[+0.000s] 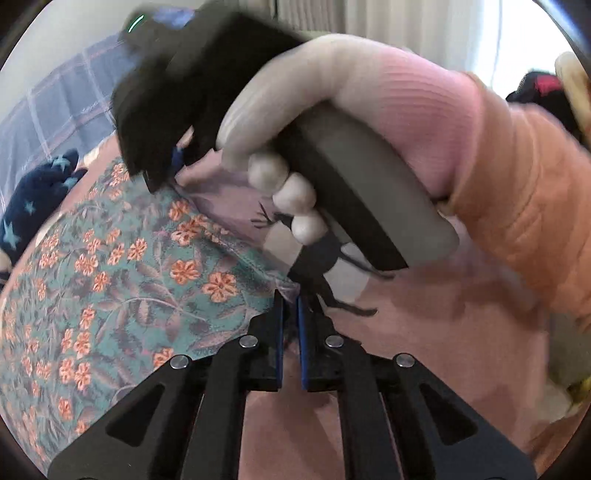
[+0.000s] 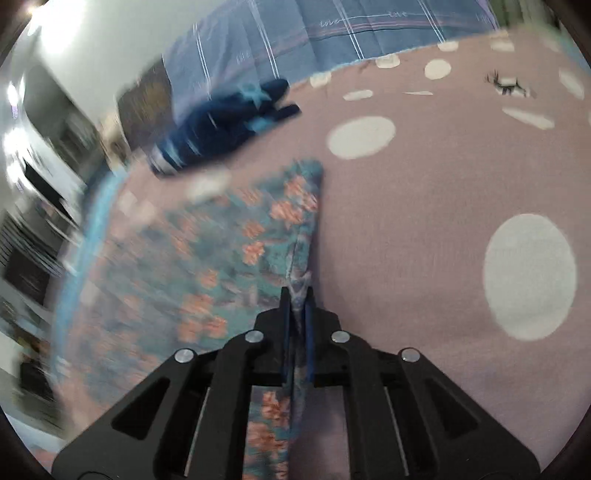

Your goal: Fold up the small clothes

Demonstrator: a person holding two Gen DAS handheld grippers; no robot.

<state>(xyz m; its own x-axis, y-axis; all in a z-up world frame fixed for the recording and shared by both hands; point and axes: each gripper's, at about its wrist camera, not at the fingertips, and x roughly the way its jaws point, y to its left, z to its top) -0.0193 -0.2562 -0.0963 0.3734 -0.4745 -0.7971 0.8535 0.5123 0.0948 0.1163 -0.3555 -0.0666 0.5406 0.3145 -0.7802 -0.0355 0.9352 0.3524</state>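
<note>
Both tongs pinched on the floral garment, spread over the pink bedsheet.

Left tongs point(image 1: 290, 301), low centre, are closed on the floral garment point(image 1: 122, 280) at its corner; right tongs point(image 2: 297, 295) clamp its folded edge. A gloved hand point(image 1: 332, 122) fills the upper right, and a navy star-print garment point(image 2: 225, 118) lies upper left.

A pink bedsheet point(image 2: 424, 229) with large white dots covered the bed. Behind it lay a blue checked cover point(image 2: 332, 33), a pale wall point(image 1: 74, 40), and bright curtains point(image 1: 424, 22).
</note>
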